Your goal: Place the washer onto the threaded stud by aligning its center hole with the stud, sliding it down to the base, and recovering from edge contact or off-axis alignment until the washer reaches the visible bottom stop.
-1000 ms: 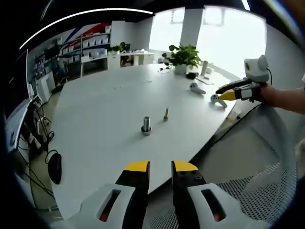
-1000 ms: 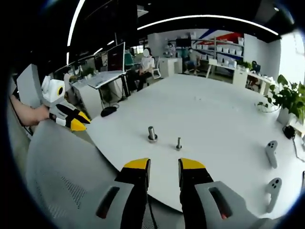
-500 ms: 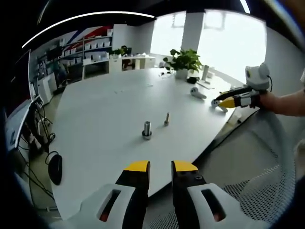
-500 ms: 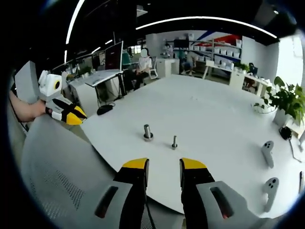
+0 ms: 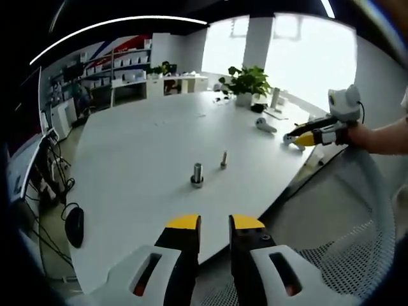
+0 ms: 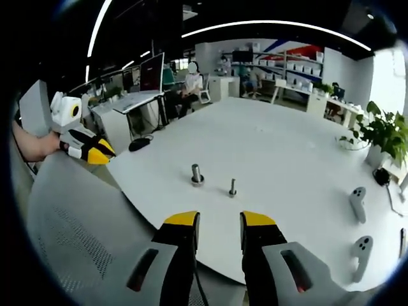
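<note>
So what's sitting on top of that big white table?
On the table: a thick metal stud, a thinner bolt, two white controllers and a potted plant. No washer is discernible; too small to tell.

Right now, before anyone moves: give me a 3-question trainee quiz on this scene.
1. True or false: the left tongs grip a washer.
2. Which thing stands nearest the stud on the table? A) plant B) bolt C) controller
3. How many metal pieces stand upright mid-table?

Key
1. False: the tongs are empty and off the table edge.
2. B
3. Two: the stud and the bolt.
</note>
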A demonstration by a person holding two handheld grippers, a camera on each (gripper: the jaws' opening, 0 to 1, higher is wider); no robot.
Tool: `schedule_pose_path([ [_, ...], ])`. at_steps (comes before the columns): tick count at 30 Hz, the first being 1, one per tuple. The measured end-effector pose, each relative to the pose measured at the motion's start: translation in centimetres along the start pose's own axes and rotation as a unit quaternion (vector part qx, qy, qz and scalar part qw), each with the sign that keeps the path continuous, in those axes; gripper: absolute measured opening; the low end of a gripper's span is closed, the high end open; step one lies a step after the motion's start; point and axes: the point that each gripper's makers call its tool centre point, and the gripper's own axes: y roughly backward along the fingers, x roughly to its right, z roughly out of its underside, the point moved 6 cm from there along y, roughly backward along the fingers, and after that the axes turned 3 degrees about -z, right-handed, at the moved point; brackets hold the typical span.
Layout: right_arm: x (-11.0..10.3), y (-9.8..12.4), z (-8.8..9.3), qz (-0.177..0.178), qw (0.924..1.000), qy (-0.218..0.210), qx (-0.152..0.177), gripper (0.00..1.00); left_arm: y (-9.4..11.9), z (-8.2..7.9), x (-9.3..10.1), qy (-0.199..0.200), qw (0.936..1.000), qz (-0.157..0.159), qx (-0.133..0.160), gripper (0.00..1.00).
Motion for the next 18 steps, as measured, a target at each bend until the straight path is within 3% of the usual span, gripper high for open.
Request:
schedule_pose_path([
  [9,0.14,0.04,0.03,0.003,1.0,-0.002,0.002,0.28,0.24,-0.54,-0.13,0.0,0.9997,-0.007,0.022,0.15],
  [18,0.4,0.17,0.15,0.012,0.9999,-0.008,0.002,0.28,0.2,-0.57,-0.05,-0.002,0.9997,-0.004,0.023,0.15],
])
